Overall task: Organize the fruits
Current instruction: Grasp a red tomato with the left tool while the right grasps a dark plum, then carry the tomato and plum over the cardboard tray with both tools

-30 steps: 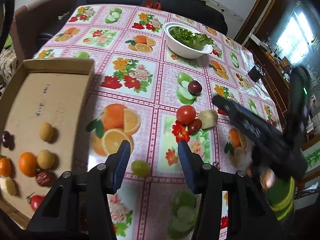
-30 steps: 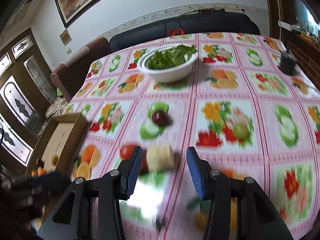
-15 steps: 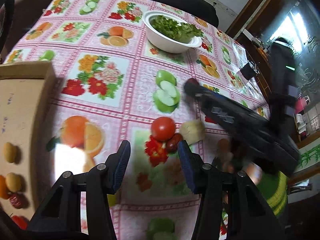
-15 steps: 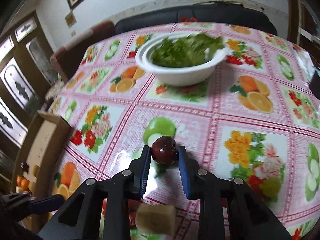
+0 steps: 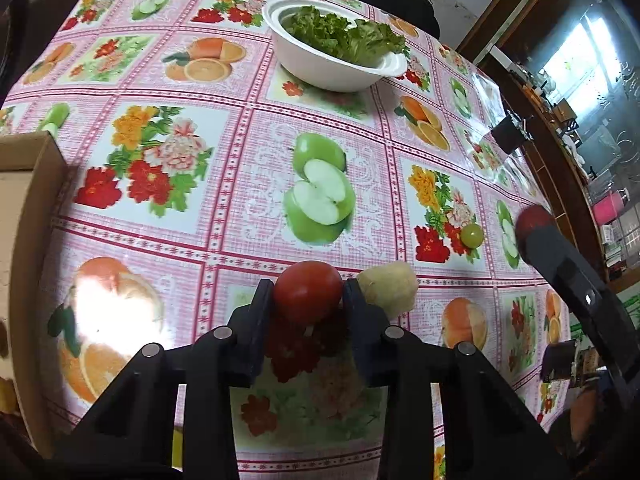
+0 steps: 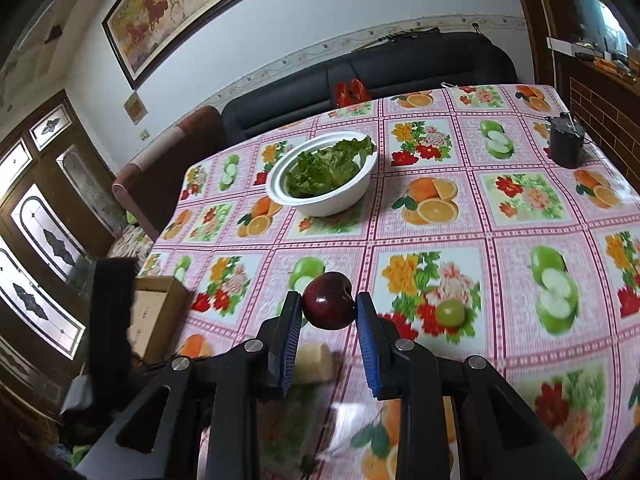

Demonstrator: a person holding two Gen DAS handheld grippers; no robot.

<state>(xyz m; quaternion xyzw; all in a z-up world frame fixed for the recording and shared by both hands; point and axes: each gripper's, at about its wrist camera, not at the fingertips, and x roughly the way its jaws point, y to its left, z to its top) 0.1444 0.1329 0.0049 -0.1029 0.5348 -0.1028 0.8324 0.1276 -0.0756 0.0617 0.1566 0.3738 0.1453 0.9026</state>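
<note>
Red tomato [image 5: 308, 296] clamped on the tablecloth [image 5: 240, 184] by just-closing left gripper [image 5: 306, 308], dark plum [image 6: 329, 306] pinched aloft in right gripper [image 6: 329, 320]; pick-up step, next carrying both toward cardboard box [image 5: 28, 200] at nine o'clock.

The left gripper [image 5: 308, 296], angled steeply down, has just been closing on a tomato [image 5: 307, 290], while the right gripper [image 6: 329, 308] clamps a dark plum [image 6: 329, 306].
</note>
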